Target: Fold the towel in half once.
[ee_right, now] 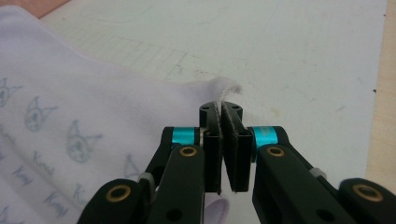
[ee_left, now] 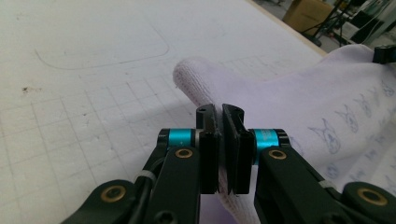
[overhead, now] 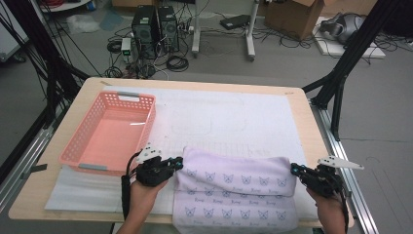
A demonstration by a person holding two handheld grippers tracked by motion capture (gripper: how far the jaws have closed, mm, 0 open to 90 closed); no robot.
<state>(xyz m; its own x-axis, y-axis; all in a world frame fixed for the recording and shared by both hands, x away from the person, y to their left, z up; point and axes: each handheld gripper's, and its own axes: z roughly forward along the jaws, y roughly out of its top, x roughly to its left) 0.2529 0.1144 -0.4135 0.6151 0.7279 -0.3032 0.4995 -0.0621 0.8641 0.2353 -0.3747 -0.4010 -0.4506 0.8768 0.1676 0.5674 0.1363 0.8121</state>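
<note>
A pale lilac towel printed with small blue cartoon faces lies at the near edge of the table, its far part raised in a roll. My left gripper pinches the towel's left corner; in the left gripper view the jaws are closed with the white hem of the towel pressed between them. My right gripper pinches the right corner; in the right gripper view the jaws clamp the frayed edge of the towel. A hand holds each gripper from below.
An empty pink plastic basket stands at the left of the table, close to my left gripper. A white gridded mat covers the tabletop beyond the towel. Black frame legs stand at both sides, and computers and cables lie on the floor behind.
</note>
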